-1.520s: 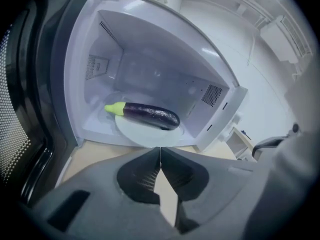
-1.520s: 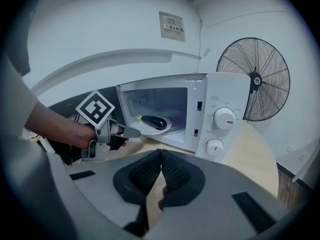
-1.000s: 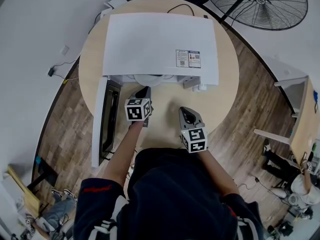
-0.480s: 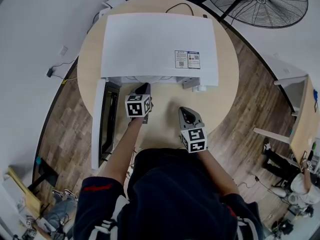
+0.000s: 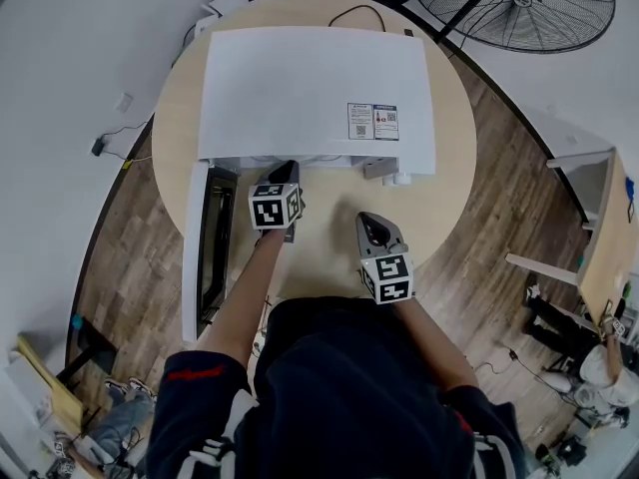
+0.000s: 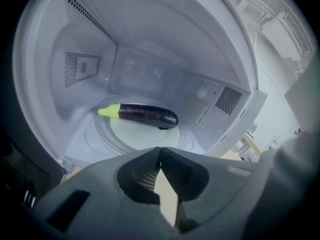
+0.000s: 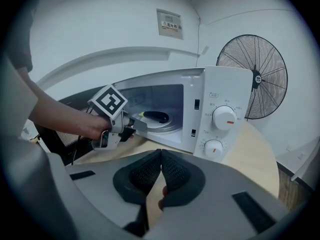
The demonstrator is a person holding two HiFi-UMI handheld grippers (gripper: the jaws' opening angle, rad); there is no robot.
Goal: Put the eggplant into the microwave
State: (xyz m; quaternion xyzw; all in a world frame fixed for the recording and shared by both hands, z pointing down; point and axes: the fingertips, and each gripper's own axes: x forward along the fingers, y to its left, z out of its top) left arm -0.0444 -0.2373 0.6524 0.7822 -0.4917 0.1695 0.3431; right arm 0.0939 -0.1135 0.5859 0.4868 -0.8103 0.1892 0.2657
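Observation:
A dark purple eggplant (image 6: 146,116) with a yellow-green stem lies on the glass turntable (image 6: 125,136) inside the white microwave (image 5: 319,88). It also shows through the open front in the right gripper view (image 7: 156,116). My left gripper (image 6: 160,153) is shut and empty, just outside the oven's mouth (image 5: 287,175), and points in at the eggplant. In the right gripper view the left gripper (image 7: 141,125) hangs before the cavity. My right gripper (image 7: 161,156) is shut with nothing in it, held over the table in front of the control panel (image 5: 371,224).
The microwave door (image 5: 203,252) stands swung open to the left. Two knobs (image 7: 223,117) sit on the right panel. The round wooden table (image 5: 444,203) drops off close behind my grippers. A floor fan (image 5: 519,8) stands at the back right.
My left gripper has edged a little toward the microwave's opening. The right gripper and the eggplant have stayed where they were.

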